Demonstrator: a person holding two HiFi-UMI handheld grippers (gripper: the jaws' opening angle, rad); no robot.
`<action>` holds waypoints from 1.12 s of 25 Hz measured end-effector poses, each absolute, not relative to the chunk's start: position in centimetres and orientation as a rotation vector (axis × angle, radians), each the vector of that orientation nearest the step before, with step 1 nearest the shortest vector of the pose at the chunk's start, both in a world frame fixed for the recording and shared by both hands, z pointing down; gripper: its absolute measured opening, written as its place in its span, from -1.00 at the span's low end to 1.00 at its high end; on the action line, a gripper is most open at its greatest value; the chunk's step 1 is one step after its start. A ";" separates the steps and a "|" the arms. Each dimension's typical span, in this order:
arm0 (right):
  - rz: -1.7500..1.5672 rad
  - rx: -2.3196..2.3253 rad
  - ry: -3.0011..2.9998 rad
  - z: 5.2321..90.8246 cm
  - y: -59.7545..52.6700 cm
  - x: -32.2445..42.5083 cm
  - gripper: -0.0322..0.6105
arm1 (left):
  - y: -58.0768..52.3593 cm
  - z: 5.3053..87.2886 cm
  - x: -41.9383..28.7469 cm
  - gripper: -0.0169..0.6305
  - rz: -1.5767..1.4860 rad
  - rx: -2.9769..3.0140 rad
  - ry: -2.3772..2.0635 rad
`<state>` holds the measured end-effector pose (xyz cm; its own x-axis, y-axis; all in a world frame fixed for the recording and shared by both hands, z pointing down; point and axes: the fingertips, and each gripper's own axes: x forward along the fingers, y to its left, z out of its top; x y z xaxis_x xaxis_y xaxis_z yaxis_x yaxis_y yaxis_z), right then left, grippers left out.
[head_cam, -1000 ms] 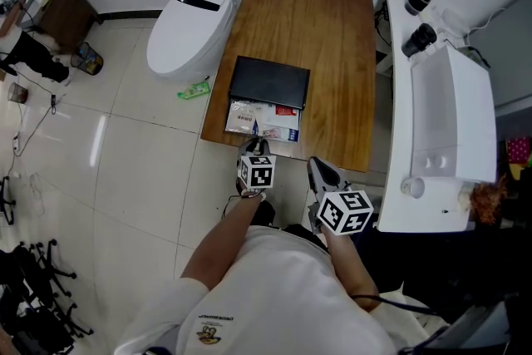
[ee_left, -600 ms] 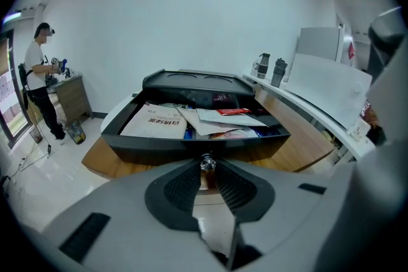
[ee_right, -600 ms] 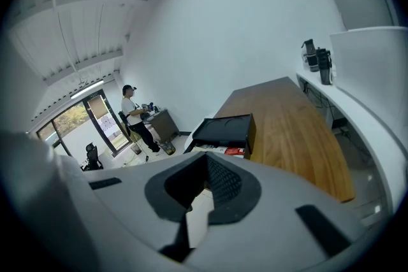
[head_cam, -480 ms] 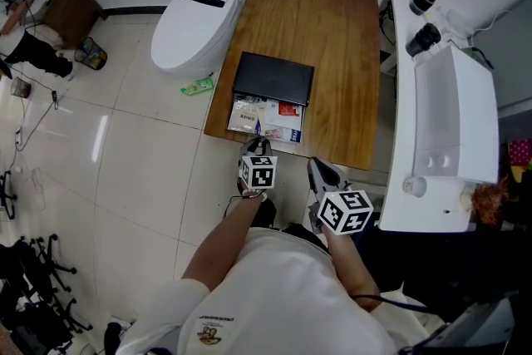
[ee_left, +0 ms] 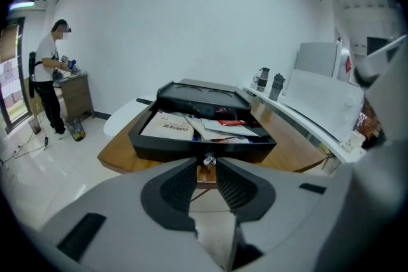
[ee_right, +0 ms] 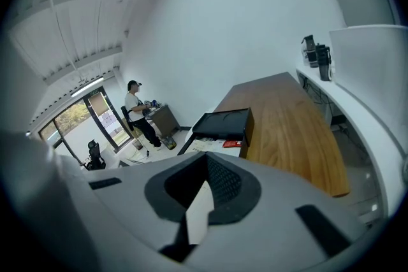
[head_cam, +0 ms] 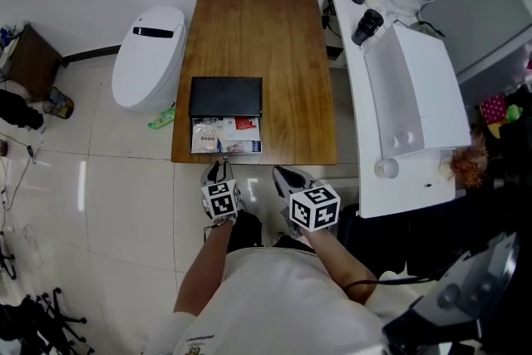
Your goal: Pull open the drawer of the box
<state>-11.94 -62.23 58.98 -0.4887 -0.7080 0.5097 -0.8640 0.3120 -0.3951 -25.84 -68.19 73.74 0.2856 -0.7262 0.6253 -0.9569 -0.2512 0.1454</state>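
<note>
Wooden table holds the black box near its left edge. Its drawer stands out toward the person, along the table's length. The left gripper, directly before it, pinches the small knob. The right gripper hangs closed, empty. Papers hide the drawer's floor.

Wooden table, upper centre of the head view, standing on pale floor tiles. Black box sits flat on its lower-left part, near the left edge. Its open drawer reaches the table's bottom edge.
</note>
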 end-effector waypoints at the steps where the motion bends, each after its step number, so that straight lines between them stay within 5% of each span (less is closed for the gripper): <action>1: 0.943 1.424 -2.336 59.2 -62.1 -11.8 -0.94 | -67.3 73.1 -26.3 -0.71 0.583 2.051 -1.514; 10: 0.922 1.270 -2.411 59.0 -59.9 -13.9 -0.94 | -59.7 64.9 -30.8 -0.71 0.261 2.045 -1.620; 17: 0.881 1.206 -2.489 57.2 -56.5 -13.2 -0.94 | -54.2 59.3 -27.9 -0.72 0.158 2.078 -1.623; 18: 0.875 1.204 -2.504 56.8 -56.1 -13.1 -0.94 | -53.4 58.5 -27.6 -0.94 0.155 2.088 -1.633; 28: 0.841 1.246 -2.623 53.1 -49.7 -9.3 -0.94 | -45.9 53.5 -23.9 -0.94 0.172 2.154 -1.648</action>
